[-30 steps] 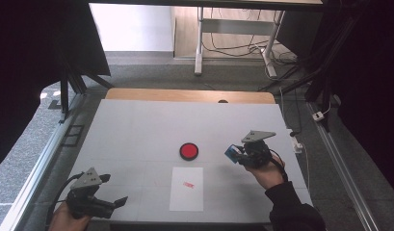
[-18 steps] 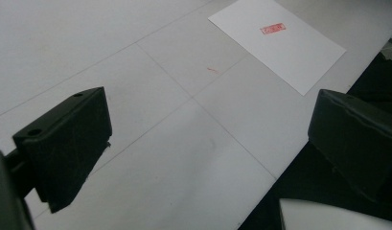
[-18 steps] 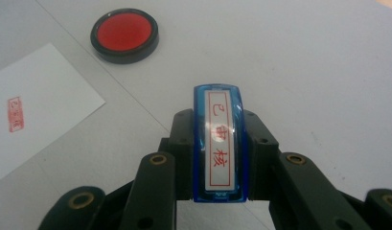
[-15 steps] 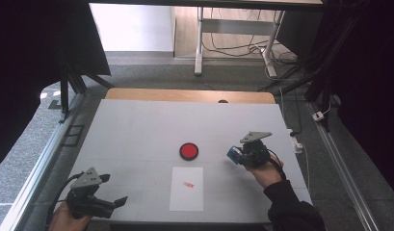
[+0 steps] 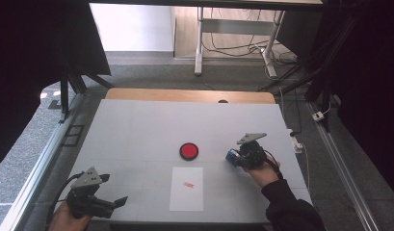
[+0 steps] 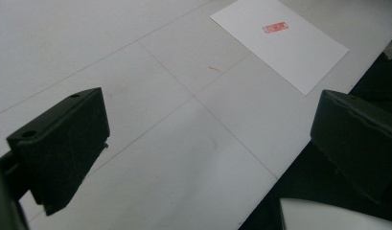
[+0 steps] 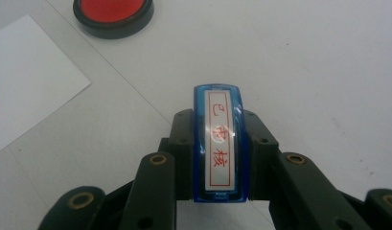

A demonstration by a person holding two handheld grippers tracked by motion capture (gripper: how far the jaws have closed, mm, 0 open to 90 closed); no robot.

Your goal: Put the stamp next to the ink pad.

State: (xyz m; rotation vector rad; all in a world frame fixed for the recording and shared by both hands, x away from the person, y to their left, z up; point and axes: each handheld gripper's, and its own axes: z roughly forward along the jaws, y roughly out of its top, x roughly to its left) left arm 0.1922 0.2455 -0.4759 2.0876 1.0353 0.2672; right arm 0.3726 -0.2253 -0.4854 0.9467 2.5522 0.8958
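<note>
Two grippers work over a pale grey worktop (image 5: 137, 125). Nearest, at the front left corner, the left gripper (image 5: 118, 202) sits low in the person's hand with its fingers spread wide and nothing between them – in the left gripper view bare worktop shows in the gap, and its right finger (image 6: 361, 139) hangs past the front edge.

Just beyond and to the right of it lies a white sheet (image 5: 187, 188), flat, near the front edge at mid-width, with a small red print (image 5: 188, 184) on its upper half; the same print (image 6: 275, 27) shows in the left gripper view.

Further right, the right gripper (image 5: 231, 157) is clamped on a blue stamp (image 5: 231, 156). In the right gripper view the stamp (image 7: 218, 143) stands squeezed between the two fingers, its white label with red characters facing the camera, close over bare worktop – whether it touches the surface I cannot tell.

Beyond the sheet, left of the stamp and apart from it, sits a round red ink pad (image 5: 189, 150) in a black rim.
</note>
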